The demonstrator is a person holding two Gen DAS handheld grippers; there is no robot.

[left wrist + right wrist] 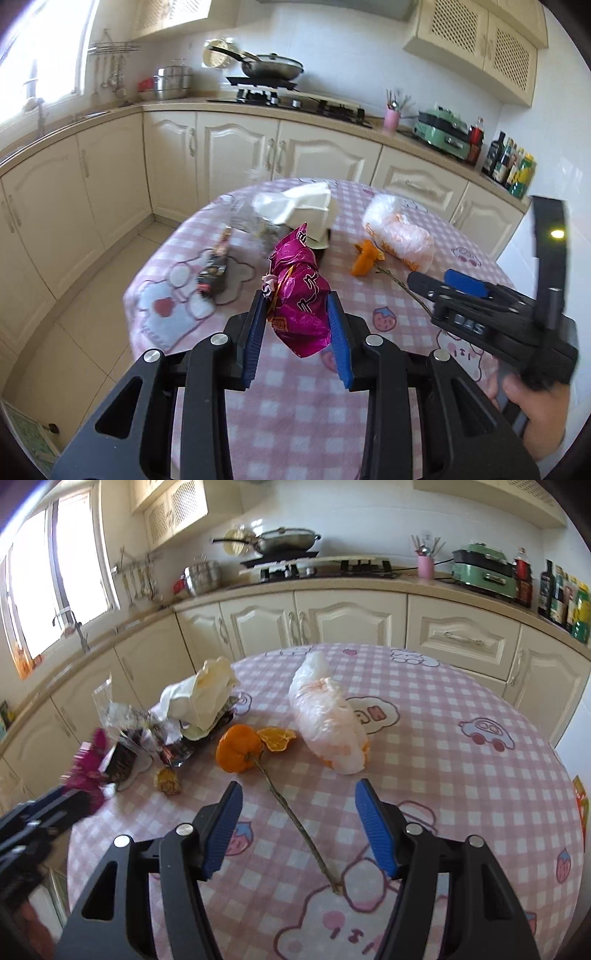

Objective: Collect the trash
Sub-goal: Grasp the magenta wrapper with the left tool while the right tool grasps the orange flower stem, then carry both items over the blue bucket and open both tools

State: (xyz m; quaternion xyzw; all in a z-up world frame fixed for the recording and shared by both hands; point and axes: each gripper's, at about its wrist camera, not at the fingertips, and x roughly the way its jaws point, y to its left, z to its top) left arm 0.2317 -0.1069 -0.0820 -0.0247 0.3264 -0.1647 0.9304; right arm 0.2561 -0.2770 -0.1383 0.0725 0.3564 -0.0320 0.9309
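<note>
On its body the right tool (443,282), released, reads "DAS"; left tool (297,314) grasps magenta wrapper (299,295).

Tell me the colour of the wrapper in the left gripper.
Shiny magenta wrapper, clearest in the left wrist view.

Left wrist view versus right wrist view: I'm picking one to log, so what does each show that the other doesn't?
Only the left wrist view shows the left tongs clamped on the magenta wrapper, sharply.

Only the right wrist view shows the open right tongs over the full twig, plus a dried brown scrap.

Both show the orange peel, white plastic bag and checked tablecloth.
</note>
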